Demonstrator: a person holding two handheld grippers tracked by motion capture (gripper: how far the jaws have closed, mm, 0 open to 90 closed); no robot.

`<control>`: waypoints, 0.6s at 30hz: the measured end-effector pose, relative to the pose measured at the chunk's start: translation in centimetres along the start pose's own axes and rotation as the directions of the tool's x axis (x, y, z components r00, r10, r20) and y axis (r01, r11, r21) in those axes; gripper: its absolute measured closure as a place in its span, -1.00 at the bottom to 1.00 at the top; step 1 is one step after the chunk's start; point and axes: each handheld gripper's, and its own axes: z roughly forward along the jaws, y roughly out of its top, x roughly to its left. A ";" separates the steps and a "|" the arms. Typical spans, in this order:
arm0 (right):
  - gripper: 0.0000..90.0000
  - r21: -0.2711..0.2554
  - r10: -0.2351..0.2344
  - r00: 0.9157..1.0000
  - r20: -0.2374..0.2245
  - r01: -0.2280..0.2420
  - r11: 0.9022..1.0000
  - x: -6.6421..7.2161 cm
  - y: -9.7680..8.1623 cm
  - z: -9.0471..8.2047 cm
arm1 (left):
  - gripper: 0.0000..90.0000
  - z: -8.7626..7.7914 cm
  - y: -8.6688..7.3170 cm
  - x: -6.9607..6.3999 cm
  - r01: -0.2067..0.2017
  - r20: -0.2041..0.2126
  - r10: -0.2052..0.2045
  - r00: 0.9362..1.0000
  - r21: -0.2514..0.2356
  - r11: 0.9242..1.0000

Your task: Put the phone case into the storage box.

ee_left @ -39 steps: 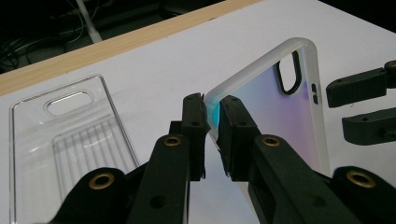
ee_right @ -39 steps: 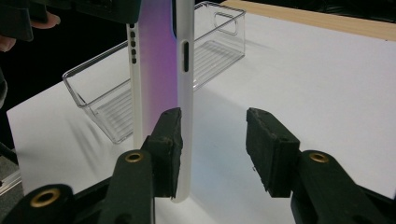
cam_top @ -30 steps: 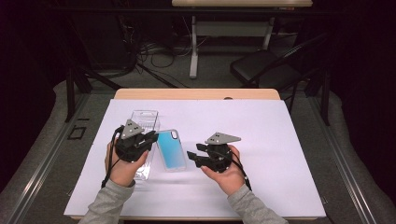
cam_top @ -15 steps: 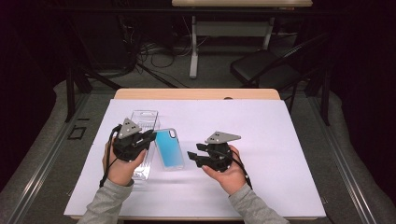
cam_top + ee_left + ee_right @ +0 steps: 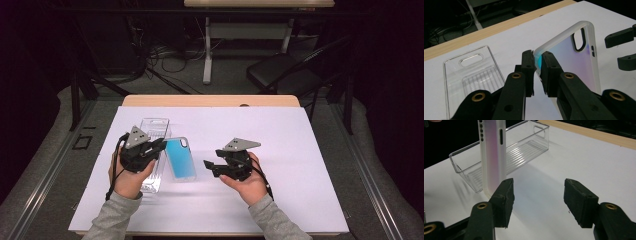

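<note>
Left gripper (image 5: 159, 145) clamps the edge of the phone case (image 5: 180, 159) — the case sits centre-left in the high view, lifted off the white table sheet (image 5: 310, 150), just right of the clear bin (image 5: 152, 131). Right gripper (image 5: 210, 167), lower centre, has just been opening its jaws; they stand wide, nothing between them, case just beside one jaw. My read: pickup done, handover finished — placing into the bin remains.

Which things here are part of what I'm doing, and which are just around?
In the job:
- phone case, pinched by the left gripper
- clear bin beside it
- right gripper, jaws just opening, nothing between them

Just around:
- folding chair
- floor cables
</note>
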 end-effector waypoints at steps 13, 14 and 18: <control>-0.31 0.001 0.015 0.999 0.046 -0.016 1.000 -1.0 -0.1 -0.2 | 0.81 0.1 0.0 0.3 0.003 0.002 -0.003 1.000 -0.013 1.000; -0.32 -0.002 0.015 0.999 0.051 -0.015 1.000 -1.1 -0.1 -0.3 | 0.81 0.1 0.0 0.4 0.004 0.002 -0.004 1.000 -0.015 1.000; -0.34 -0.009 0.008 0.998 0.069 -0.007 1.000 -1.4 0.0 -0.4 | 0.81 0.2 0.0 0.4 -0.009 0.004 0.009 1.000 -0.019 1.000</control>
